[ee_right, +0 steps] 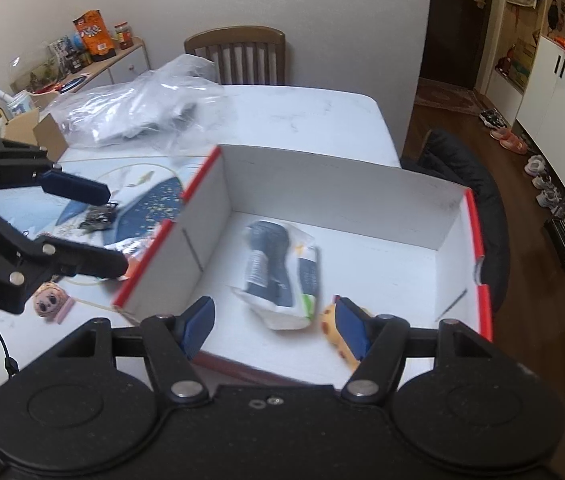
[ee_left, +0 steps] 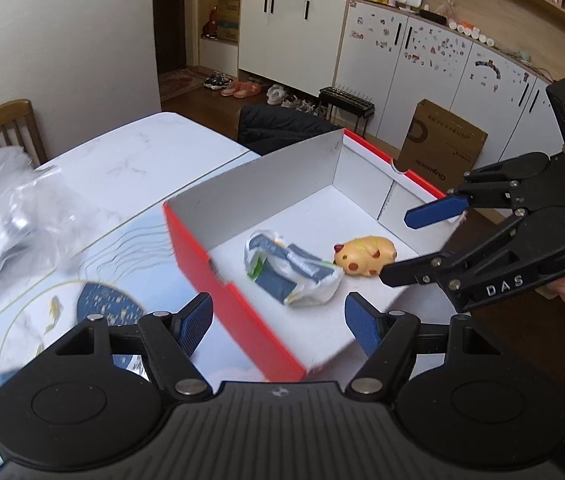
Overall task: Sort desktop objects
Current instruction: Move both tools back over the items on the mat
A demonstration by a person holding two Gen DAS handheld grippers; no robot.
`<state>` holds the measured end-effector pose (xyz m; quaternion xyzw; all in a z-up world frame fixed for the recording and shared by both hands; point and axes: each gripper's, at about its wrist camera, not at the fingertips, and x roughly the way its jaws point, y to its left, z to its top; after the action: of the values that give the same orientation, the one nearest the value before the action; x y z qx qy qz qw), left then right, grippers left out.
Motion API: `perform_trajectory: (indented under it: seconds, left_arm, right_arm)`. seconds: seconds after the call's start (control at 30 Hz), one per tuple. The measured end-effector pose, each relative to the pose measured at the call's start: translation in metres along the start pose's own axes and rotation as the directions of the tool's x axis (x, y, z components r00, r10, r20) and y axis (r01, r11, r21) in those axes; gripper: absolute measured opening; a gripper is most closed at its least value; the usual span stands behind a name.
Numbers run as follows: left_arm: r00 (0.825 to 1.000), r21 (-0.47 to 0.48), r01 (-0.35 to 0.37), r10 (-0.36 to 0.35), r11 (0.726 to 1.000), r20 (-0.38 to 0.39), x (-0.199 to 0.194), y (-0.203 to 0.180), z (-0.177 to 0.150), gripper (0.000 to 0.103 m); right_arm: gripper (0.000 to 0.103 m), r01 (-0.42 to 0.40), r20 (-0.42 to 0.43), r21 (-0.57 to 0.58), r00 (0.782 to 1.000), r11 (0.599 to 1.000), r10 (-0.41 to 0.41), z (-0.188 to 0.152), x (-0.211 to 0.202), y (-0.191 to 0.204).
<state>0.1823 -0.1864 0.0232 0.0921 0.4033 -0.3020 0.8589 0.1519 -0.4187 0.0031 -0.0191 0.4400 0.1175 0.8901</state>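
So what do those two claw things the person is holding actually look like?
Both are matte black plastic tools with linked arms joined by silver pins, round discs at the base and two fingers padded in ribbed blue. The left claw carries part of a white word ending "bot.AI" and trails a thin black cable. The right claw is stamped "DAS" in white, with a boxy black block above it.

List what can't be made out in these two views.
- Yellow spotted toy: right wrist view, half hidden behind the right tongs' pad.
- Packet print: blurred in both views.
- Dark clump on the mat: right wrist view, too small to identify.
- Plastic bag contents: left wrist view, blurred, edge-cut.
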Motion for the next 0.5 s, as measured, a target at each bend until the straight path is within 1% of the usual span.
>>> perform_trajectory:
  seconds: [0.1, 0.3, 0.47, 0.5]
  left_arm:
    - [1.000, -0.026, 0.005, -0.005, 1.000, 0.004, -0.012, 0.009, -0.015, 0.072]
    - [1.000, -0.070, -0.014, 0.014, 0.997, 0.001, -0.035, 0.036, -0.046, 0.072]
    - [0.998, -0.093, -0.055, 0.056, 0.994, -0.001, -0.054, 0.061, -0.074, 0.072]
    - [0.998, -0.095, -0.067, 0.067, 0.993, -0.005, -0.057, 0.066, -0.080, 0.074]
  right_arm:
    - [0.066, -0.008, 0.003, -0.002, 1.000, 1.000, 0.008, 0.002, -0.001, 0.016]
    - [0.066, -0.027, 0.001, -0.018, 1.000, 0.999, 0.027, 0.005, 0.002, 0.056]
    - [0.067, -0.039, 0.002, -0.022, 0.999, 0.999, 0.039, 0.010, 0.008, 0.087]
    - [0.067, -0.040, 0.003, -0.024, 0.999, 0.999, 0.040, 0.011, 0.010, 0.093]
